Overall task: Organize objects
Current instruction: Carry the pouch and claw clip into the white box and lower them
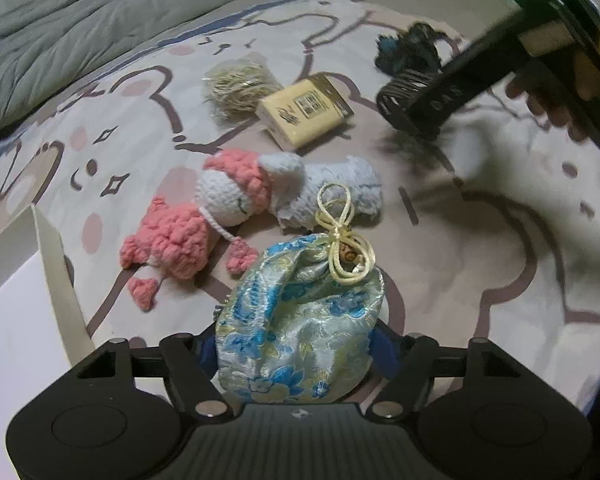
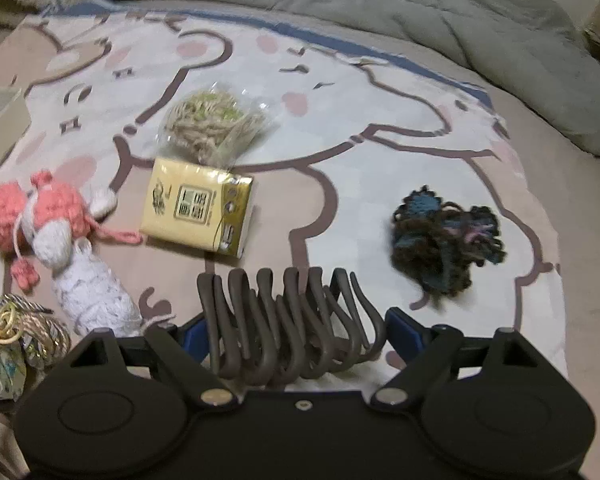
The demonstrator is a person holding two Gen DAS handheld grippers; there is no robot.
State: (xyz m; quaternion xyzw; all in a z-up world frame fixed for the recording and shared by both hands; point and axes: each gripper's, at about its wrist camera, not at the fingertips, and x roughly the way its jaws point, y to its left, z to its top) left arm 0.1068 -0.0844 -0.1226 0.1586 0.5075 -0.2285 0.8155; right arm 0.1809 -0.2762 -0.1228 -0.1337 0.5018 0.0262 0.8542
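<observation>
A light blue floral brocade pouch (image 1: 300, 312) with a yellow cord lies on the bear-print bedsheet (image 1: 480, 240). It sits between the fingers of my left gripper (image 1: 296, 344), and the blue pads press on both its sides. A bundle of brown metal hooks (image 2: 288, 328) sits between the fingers of my right gripper (image 2: 292, 330), whose pads touch both of its ends. In the left wrist view the right gripper (image 1: 416, 108) comes in from the upper right, with the hooks (image 1: 400, 92) at its tip. The pouch (image 2: 0, 360) also shows at the right wrist view's left edge.
On the sheet lie a pink and white crochet doll (image 1: 204, 224), a pale knitted piece (image 1: 336, 188), a yellow box (image 2: 198, 208), a bag of straw-coloured yarn (image 2: 212, 124) and a dark yarn tangle (image 2: 444, 240). A grey quilt (image 2: 420, 8) lies behind. A white box edge (image 1: 56, 272) stands at the left.
</observation>
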